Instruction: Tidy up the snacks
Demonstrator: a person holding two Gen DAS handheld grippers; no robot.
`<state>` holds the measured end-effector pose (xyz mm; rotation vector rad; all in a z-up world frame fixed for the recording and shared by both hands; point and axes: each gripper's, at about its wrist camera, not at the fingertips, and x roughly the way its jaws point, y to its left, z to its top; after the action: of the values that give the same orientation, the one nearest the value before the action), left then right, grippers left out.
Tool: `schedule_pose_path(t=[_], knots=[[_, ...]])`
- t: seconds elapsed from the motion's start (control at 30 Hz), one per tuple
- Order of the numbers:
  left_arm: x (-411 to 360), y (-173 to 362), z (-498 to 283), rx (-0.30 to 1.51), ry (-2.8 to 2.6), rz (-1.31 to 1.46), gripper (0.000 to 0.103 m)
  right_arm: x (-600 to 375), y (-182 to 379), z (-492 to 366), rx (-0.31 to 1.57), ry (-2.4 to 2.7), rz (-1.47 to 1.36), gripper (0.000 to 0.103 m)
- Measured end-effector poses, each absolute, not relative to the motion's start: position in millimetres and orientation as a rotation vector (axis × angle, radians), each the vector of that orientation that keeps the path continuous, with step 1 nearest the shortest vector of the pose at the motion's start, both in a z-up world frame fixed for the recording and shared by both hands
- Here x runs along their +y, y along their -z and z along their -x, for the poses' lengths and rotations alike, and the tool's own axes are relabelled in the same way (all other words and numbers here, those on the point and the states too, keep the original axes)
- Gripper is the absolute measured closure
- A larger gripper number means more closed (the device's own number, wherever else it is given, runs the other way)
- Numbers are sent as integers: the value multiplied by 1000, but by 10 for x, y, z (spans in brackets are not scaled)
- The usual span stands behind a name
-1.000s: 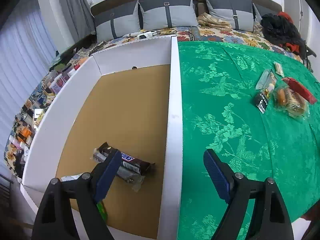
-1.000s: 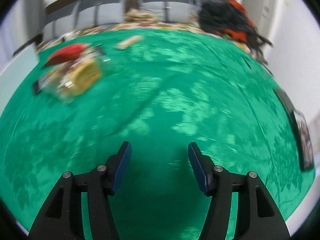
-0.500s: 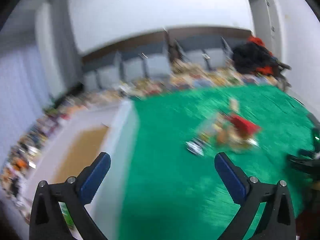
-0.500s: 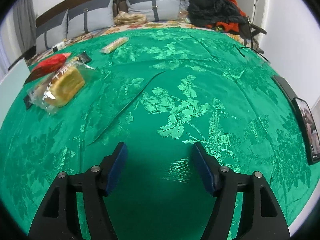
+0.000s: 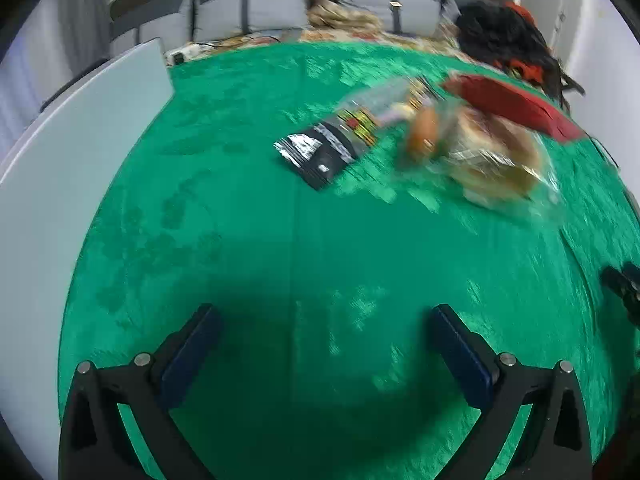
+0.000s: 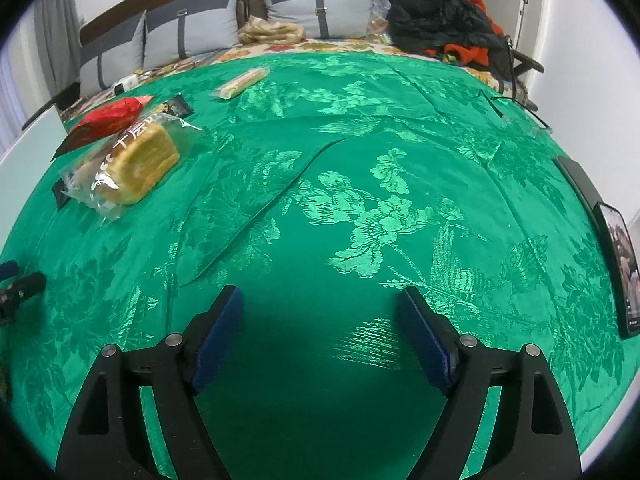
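Both claws, left claw [image 5: 326, 342] and right claw [image 6: 320, 334], are held open, the right's jaws just widened, nothing between; the black snack packet [image 5: 320, 152] on the bed is likely to be picked next.

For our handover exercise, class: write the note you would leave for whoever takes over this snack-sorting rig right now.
Left claw: open, nothing between its pads, above bare green cloth, short of the snack pile.
Right claw: its jaws have just been opening; nothing between them, above the cloth.
Snacks on the cloth: black packet, bagged cake, red packet in one cluster; one wrapped bar lies apart, farther back.
White box wall stands at the cloth's left edge; its inside is not in view.
Left: every snack listed is outside the box. The black packet looks nearest the left claw.
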<state>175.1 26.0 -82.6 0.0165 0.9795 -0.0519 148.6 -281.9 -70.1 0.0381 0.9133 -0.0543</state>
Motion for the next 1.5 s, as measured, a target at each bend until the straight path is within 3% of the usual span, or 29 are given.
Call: schedule_pose_path(t=[1.5], knots=[[297, 861, -1744, 948, 61, -13, 0, -2811, 716, -1495, 913, 66, -41, 18]])
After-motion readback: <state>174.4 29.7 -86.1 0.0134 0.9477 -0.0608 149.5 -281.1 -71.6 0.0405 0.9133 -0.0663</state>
